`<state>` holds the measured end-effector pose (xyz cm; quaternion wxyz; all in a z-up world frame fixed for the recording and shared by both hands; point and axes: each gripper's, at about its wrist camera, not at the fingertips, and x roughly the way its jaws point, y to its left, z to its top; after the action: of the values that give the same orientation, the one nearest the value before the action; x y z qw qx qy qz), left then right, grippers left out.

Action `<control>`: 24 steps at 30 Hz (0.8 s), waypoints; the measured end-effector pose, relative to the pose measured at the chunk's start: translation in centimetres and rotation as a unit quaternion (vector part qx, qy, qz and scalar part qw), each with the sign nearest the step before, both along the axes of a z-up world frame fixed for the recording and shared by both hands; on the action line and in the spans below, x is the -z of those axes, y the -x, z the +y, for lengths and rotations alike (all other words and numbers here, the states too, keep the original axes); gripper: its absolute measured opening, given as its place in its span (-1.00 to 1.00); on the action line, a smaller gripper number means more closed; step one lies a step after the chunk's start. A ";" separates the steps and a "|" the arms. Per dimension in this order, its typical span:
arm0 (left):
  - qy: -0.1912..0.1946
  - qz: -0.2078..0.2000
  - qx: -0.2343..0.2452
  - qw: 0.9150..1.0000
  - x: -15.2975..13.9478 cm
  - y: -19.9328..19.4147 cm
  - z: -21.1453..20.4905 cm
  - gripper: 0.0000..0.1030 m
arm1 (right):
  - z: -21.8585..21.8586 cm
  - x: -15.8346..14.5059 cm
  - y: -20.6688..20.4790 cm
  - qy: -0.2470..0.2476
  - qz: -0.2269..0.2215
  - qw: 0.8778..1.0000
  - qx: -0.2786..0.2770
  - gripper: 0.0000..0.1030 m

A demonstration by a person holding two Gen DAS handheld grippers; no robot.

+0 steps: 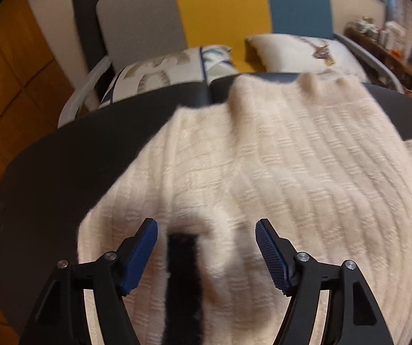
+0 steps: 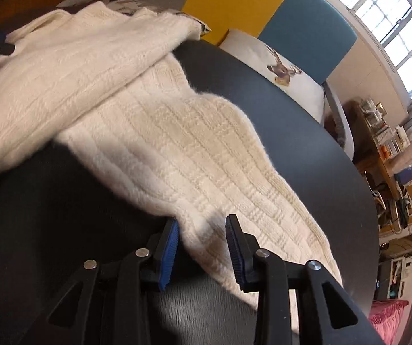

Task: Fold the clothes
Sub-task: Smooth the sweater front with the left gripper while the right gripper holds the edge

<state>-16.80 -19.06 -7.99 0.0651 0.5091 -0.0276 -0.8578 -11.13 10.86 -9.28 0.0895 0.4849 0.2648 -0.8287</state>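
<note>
Lying spread on the dark table (image 2: 306,132), the cream sweater (image 1: 277,166) is straddled by the wide-spread left gripper (image 1: 207,228), its sleeve (image 2: 206,172) between the right gripper (image 2: 201,225)'s parted pads.

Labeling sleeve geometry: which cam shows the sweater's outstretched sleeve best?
Right wrist. The sleeve of the cream sweater runs its full length along the dark table toward the right tool. Left wrist shows mainly the sweater body, blurred, with only a bit at the right edge.

place: home living room | shown by: sofa (image 1: 220,14) in grey, yellow and teal, printed cushions (image 2: 280,72), paned window (image 2: 384,17), cluttered side shelf (image 2: 390,143)
</note>
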 end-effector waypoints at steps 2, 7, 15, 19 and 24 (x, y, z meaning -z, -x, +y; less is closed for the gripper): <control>-0.010 -0.015 -0.012 1.000 0.6 0.5 -0.8 0.41 | 0.5 -0.3 -1.3 -0.014 0.004 1.000 -0.004 -0.83; 0.005 -0.023 -0.036 0.999 1.3 0.7 -2.2 0.49 | 0.5 -3.0 -0.9 -0.009 0.082 0.996 0.036 -0.87; 0.035 -0.033 -0.031 0.998 2.8 0.9 -1.7 0.69 | 2.7 -8.2 0.3 0.008 0.173 0.980 0.100 -0.88; 0.044 -0.035 -0.033 0.998 3.0 0.9 -2.0 0.81 | 5.7 -8.5 3.5 -0.012 0.184 0.973 0.138 -0.88; 0.035 -0.038 -0.038 0.998 3.0 1.0 -2.4 0.86 | 11.4 -7.9 6.0 -0.004 0.155 0.966 0.206 -0.88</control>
<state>-17.80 -21.42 -10.96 0.1149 0.5391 -0.0408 -0.8334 -17.09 22.21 -1.37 -0.1275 0.3951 0.1735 -0.8931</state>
